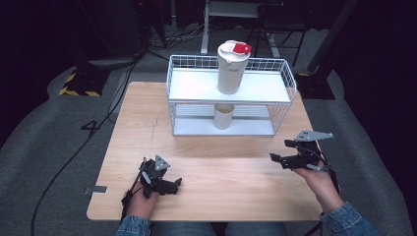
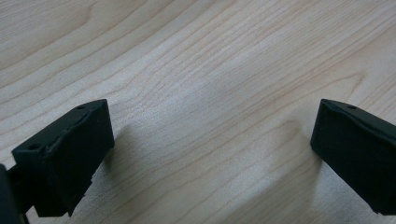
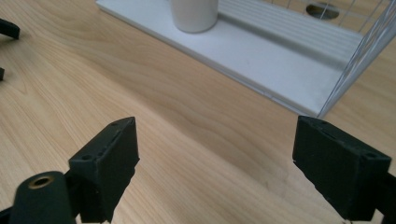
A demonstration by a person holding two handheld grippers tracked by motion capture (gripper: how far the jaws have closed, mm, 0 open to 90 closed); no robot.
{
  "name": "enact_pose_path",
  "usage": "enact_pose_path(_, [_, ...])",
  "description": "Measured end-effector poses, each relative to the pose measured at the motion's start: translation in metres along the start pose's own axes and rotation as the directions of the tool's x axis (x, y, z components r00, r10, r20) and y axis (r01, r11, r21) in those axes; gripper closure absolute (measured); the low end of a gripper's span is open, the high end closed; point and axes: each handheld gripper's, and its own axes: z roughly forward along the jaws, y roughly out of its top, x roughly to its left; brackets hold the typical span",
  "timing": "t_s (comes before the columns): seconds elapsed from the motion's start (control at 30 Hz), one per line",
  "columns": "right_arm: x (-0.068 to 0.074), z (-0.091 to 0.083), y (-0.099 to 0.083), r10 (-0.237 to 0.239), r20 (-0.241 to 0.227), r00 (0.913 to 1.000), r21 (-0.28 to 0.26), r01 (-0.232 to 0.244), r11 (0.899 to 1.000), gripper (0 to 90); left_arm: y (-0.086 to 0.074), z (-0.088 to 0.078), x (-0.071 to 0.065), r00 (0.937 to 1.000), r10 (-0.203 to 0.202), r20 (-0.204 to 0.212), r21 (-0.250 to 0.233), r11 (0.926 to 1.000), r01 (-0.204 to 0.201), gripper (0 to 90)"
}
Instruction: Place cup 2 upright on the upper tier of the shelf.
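Observation:
A white shaker bottle [image 1: 231, 69] with a red flip lid stands on the top shelf of a white wire rack [image 1: 282, 83] at the back of the wooden table [image 1: 147, 123]. On the rack's lower shelf [image 3: 261, 56] stands a white cup [image 1: 223, 117] [image 3: 194, 14]. My left gripper [image 1: 174, 184] [image 2: 212, 140] rests low over the front left of the table, jaws wide apart with bare wood between them. Front right of the rack, my right gripper [image 1: 281, 150] [image 3: 215, 154] points toward the rack's near corner, open and holding nothing.
The rack's wire side wall [image 3: 359, 51] rises at the right of the right gripper view. Around the table lies grey carpet with black cables [image 1: 64, 162], and a yellow-and-black striped base [image 1: 78, 86] sits at the back left.

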Motion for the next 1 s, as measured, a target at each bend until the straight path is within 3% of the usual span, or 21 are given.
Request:
enact_pose_path(0.13, [-0.002,0.008,-0.014,0.029,-0.01,0.9995,0.012,-0.029,1.0,14.5,0.0,0.0,0.0,1.0,0.0,0.0,0.0,1.0,0.0,0.1])
enact_pose_path(0.27, [0.0,0.017,-0.025,0.019,0.013,0.9997,0.011,-0.019,1.0,14.5,0.0,0.0,0.0,1.0,0.001,0.0,0.0,1.0,-0.001,0.1])
enact_pose_path(0.5, [0.001,0.028,-0.045,0.059,0.015,0.9981,0.003,-0.059,0.998,14.2,0.0,0.0,0.0,1.0,0.001,0.0,0.0,1.0,-0.001,0.1])
enact_pose_path(0.67, [0.003,0.035,-0.058,0.043,0.058,0.9974,0.007,-0.044,0.999,14.2,0.0,0.0,0.0,1.0,0.0,0.0,0.0,1.0,0.0,0.1])
enact_pose_path(0.93, [0.003,0.047,-0.074,0.053,0.064,0.9966,0.029,-0.055,0.998,13.8,0.0,0.0,0.0,1.0,0.0,0.0,0.0,1.0,0.0,0.1])
enact_pose_path(1.0, [0.004,0.049,-0.075,0.038,0.087,0.9955,0.043,-0.042,0.998,12.6,0.0,0.0,0.0,1.0,0.001,0.001,-0.001,1.0,-0.001,0.1])
